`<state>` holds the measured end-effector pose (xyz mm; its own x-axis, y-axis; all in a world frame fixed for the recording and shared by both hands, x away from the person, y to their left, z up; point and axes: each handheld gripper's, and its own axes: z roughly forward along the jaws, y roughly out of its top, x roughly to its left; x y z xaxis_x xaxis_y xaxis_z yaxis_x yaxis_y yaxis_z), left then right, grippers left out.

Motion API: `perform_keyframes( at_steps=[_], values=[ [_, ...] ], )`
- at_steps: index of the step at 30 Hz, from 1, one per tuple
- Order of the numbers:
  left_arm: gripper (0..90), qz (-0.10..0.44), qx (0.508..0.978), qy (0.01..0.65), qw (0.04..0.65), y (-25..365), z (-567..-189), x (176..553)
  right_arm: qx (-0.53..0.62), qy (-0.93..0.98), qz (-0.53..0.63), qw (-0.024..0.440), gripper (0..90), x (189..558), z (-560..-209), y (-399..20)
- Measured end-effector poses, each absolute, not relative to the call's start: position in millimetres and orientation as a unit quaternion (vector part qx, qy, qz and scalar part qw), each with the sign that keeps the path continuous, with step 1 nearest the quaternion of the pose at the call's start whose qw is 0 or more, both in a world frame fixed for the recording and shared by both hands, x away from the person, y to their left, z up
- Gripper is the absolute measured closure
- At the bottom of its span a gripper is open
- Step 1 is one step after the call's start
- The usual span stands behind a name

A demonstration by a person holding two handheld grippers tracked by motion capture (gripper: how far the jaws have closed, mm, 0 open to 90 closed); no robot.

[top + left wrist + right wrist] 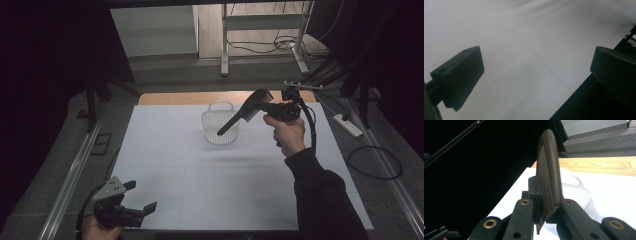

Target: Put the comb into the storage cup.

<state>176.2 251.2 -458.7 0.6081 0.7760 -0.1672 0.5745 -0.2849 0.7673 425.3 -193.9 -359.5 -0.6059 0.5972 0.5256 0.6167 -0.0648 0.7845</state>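
- While the right gripper (272, 106) is raised at the far right, its jaws clamp a dark comb (243, 112) above the white basket (220, 127).
- At the near left of the worktop (170, 155), the left gripper (137, 196) has its jaws apart, with nothing between them.

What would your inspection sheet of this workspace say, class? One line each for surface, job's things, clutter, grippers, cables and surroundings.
Surface: white sheet over a wooden table; fold lines show.
Job's things: dark comb held in the air above a white basket, which stands on the sheet.
Clutter: nothing seen.
Grippers: right gripper shut on the comb's toothed end, handle pointing down toward the basket; left gripper open, holding nothing, at the sheet's near left corner.
Cables: one trails from each gripper; loose cables and a power strip on the floor at right.
Surroundings: dark curtains, metal rails, a frame's legs beyond the table.
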Motion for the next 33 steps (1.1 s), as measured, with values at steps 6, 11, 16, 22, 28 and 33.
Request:
perform_keyframes(
  at_steps=[6,11,16,22,28,33],
  values=[
    [0.0,0.119,0.793,0.426,0.419,251,-459,176,-0.447,-0.683,-0.578,0.002,85.8,432,-358,-190],
    [0.0,0.118,0.794,0.425,0.419,251,-459,177,-0.453,-0.681,-0.576,-0.004,85.8,439,-358,-188],
    [0.0,0.117,0.794,0.426,0.419,251,-459,177,-0.46,-0.677,-0.574,-0.011,85.8,447,-357,-186],
    [0.0,0.116,0.794,0.425,0.419,251,-459,177,-0.466,-0.674,-0.572,-0.019,85.8,455,-357,-181],
    [0.0,0.114,0.793,0.427,0.419,251,-459,177,-0.467,-0.676,-0.569,-0.026,85.8,461,-358,-174],
    [0.0,0.114,0.793,0.427,0.419,251,-459,178,-0.467,-0.679,-0.565,-0.033,85.8,464,-359,-170]
  ],
)
